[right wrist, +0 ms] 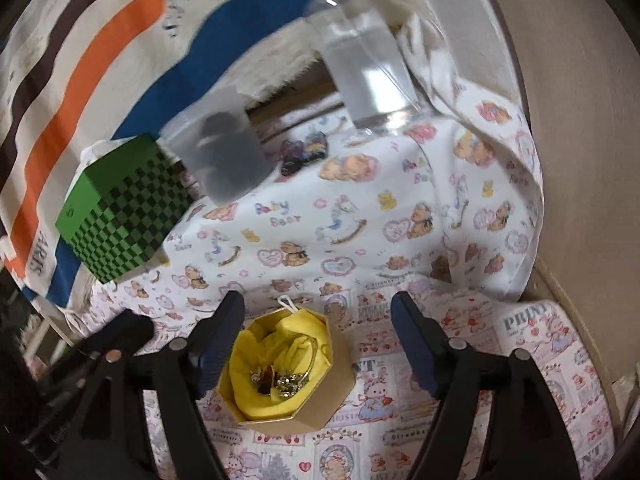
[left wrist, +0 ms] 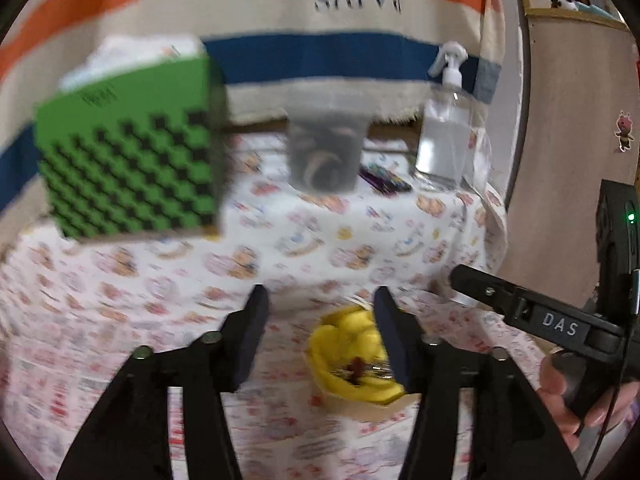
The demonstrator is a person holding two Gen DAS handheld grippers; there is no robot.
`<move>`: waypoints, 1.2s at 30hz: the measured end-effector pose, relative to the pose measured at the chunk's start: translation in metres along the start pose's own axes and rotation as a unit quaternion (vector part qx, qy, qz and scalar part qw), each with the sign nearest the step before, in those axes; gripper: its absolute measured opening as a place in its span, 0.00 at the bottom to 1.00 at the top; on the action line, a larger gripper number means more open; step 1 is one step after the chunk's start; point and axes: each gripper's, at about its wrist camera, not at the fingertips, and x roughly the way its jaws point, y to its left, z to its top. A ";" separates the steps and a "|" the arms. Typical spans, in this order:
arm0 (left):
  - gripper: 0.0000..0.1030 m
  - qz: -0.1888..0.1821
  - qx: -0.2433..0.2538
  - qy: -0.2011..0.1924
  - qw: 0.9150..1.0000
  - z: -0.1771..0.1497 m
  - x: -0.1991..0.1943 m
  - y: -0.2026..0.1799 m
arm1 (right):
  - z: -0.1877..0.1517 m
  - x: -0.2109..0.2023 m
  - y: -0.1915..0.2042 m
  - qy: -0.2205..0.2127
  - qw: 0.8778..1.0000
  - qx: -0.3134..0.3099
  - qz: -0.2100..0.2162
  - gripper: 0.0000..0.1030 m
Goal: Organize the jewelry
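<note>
Both grippers, left gripper and right gripper, have jaws wide open holding nothing, jewelry already piled in the yellow-lined box on the worktop (looks nearly done).

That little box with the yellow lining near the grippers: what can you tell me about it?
The small box is eight-sided, with tan walls that look like cardboard, and it stands open with no lid on it. A crumpled yellow lining, seemingly tissue or cloth, fills it, and gold-toned jewelry lies tangled in the middle with a dark reddish piece. A small white loop sticks out at its far edge. It sits upright on the printed tablecloth. Neither gripper appears to touch it.
</note>
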 end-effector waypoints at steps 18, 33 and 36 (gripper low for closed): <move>0.96 0.111 0.011 -0.103 0.988 -0.037 -0.087 0.065 | -0.030 -0.030 0.083 -0.088 0.979 -0.183 -0.015 1.00; 0.98 0.092 -0.059 -0.085 0.990 -0.065 -0.070 0.092 | -0.065 -0.031 0.079 -0.107 0.976 -0.189 -0.002 1.00; 0.98 0.082 -0.067 -0.063 0.992 -0.069 -0.064 0.093 | -0.069 -0.024 0.071 -0.100 0.979 -0.178 -0.006 1.00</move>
